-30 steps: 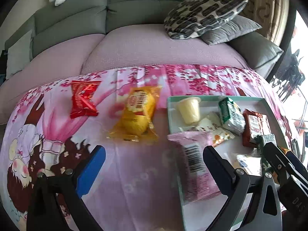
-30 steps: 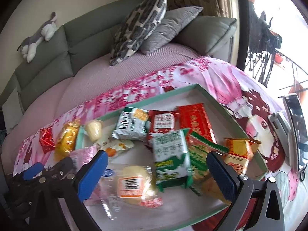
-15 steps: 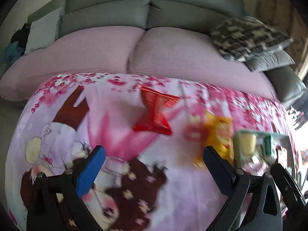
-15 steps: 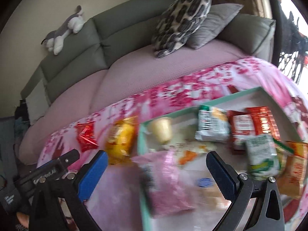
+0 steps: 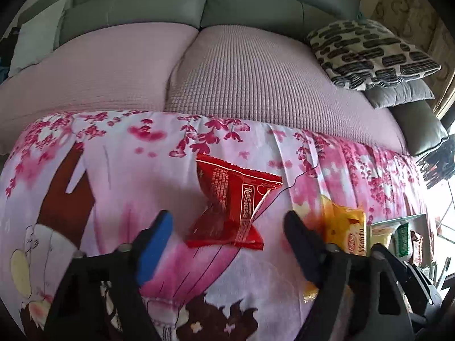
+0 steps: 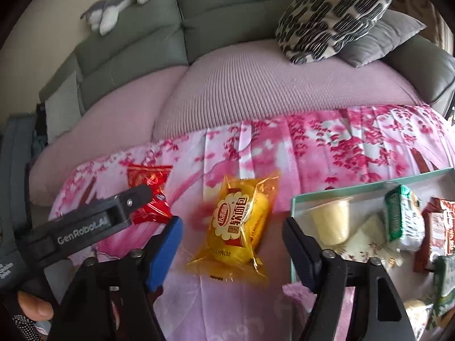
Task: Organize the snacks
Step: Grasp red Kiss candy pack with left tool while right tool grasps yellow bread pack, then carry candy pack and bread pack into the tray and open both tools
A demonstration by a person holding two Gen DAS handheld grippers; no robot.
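So the red snack packet (image 5: 230, 213) lies flat on the pink cherry-blossom cloth (image 5: 128, 170), long axis running away from the camera and leaning a bit left, right between the spread fingers of the left claw (image 5: 227, 244), which is open and holding nothing. One yellow bread packet (image 6: 241, 221) sits just to its right, lengthwise toward the sofa (image 6: 256, 93), framed by the right claw (image 6: 231, 244), also wide open and empty. The teal tray (image 6: 341, 191) further right holds one pudding cup (image 6: 332, 221) and a green packet (image 6: 403, 218). Two cushions and one plush toy (image 6: 119, 8) sit on the grey sofa.
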